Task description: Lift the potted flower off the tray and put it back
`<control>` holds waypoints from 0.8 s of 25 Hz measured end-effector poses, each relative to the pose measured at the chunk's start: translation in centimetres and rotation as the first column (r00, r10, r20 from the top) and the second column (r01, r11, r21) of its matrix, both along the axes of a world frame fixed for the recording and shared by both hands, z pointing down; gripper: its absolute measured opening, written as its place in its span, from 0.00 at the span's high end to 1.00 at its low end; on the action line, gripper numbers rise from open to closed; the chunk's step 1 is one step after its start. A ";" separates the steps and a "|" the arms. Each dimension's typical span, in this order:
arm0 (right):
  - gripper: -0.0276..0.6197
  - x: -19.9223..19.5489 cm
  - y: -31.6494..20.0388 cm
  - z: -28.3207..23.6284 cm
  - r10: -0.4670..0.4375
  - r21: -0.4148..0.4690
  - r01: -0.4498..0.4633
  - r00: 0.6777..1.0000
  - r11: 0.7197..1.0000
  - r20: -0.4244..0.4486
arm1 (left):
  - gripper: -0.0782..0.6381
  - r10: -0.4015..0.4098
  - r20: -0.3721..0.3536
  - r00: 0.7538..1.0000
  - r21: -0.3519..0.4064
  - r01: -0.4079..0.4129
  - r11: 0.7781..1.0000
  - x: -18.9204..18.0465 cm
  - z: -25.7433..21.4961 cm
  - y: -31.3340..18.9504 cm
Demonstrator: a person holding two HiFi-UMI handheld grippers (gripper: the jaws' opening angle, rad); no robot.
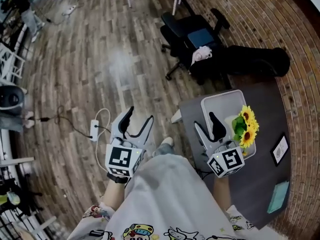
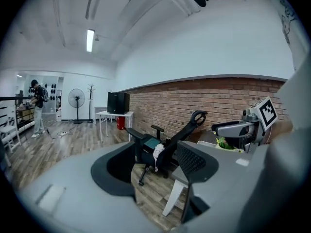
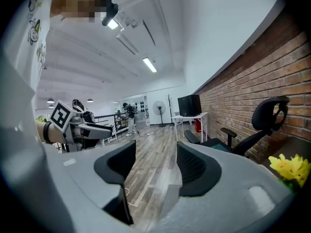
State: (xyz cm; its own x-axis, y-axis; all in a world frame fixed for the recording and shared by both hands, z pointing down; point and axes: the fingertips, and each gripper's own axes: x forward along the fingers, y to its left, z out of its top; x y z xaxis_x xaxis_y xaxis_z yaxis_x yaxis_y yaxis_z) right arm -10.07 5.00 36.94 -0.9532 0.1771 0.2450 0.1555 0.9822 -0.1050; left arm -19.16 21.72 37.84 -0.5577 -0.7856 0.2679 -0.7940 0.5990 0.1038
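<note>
2 grippers are held out in front of the person, each with its jaws standing wide and nothing between them. The right gripper (image 1: pixel 205 123) overlaps the left side of the white tray (image 1: pixel 216 100). The potted flower (image 1: pixel 246 126) stands in that tray just beside the gripper, on its right, untouched. In the right gripper view the yellow blooms show at the lower right edge, outside the jaws, and only floor fills the gap. The left gripper (image 1: pixel 139 118) is well apart from the flower, over the wood floor (image 1: pixel 100 59) to the left of the table (image 1: pixel 260 179).

The table's left edge runs under the right gripper, and open floor lies beyond it. A black office chair (image 1: pixel 192 39) stands past the table's far corner, and a brick wall (image 1: pixel 300 84) closes the right side. A white power strip (image 1: pixel 95 130) lies on the floor near the left gripper.

The tray is smooth and rectangular, with rounded corners and a raised rim. The table top is dark and matt, and the floor is planks of mixed tones. The jaws are grey with black, finely dotted pads (image 3: pixel 192 166). Blooms and green leaves hide the pot.
</note>
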 end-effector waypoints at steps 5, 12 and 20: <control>0.55 0.6 -3.0 -0.9 0.108 -0.003 -0.108 0.994 0.994 0.035 | 0.51 0.129 0.025 0.991 0.003 -0.129 0.992 -1.1 -0.7 -5.0; 0.55 4.9 -6.2 -1.9 0.324 0.016 -0.326 0.943 0.945 0.072 | 0.51 0.363 0.044 0.931 0.002 -0.364 0.931 0.3 -1.0 -11.8; 0.55 12.0 -9.4 -2.6 0.609 0.005 -0.613 0.785 0.790 0.112 | 0.51 0.657 0.073 0.750 -0.009 -0.659 0.752 5.0 -2.2 -19.6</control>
